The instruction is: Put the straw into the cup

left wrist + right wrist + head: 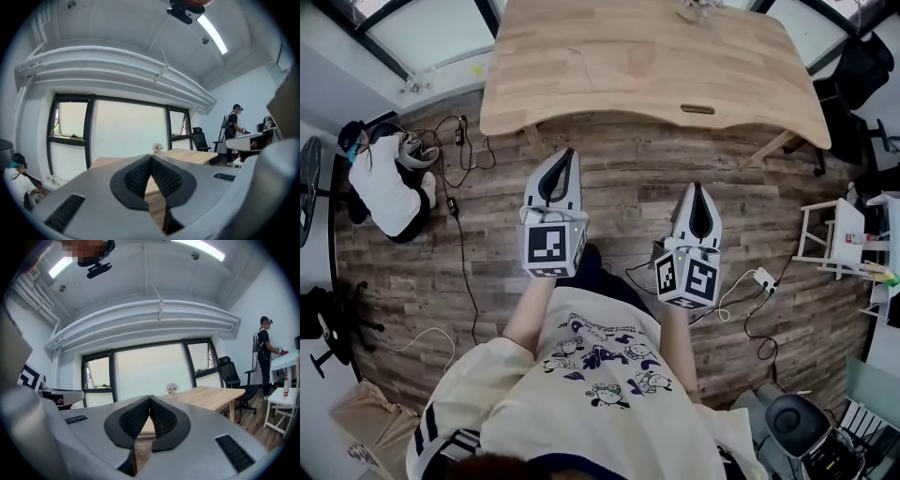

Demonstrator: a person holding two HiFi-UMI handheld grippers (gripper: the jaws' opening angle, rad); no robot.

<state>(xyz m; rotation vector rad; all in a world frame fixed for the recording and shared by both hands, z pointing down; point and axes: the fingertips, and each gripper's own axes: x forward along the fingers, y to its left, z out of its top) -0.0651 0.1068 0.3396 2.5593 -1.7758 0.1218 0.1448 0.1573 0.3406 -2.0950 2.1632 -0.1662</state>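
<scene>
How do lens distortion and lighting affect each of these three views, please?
Head view: fisheye bows the wooden table. Left gripper view: black corner vignette, window blown white. Right gripper view: ceiling beam bowed, ceiling light glaring.

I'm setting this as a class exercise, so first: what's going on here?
A person stands on the wooden floor, short of a wooden table, with a gripper in each hand. The left gripper and right gripper are both shut and empty, pointing toward the table. Nothing has been picked up yet.
</scene>
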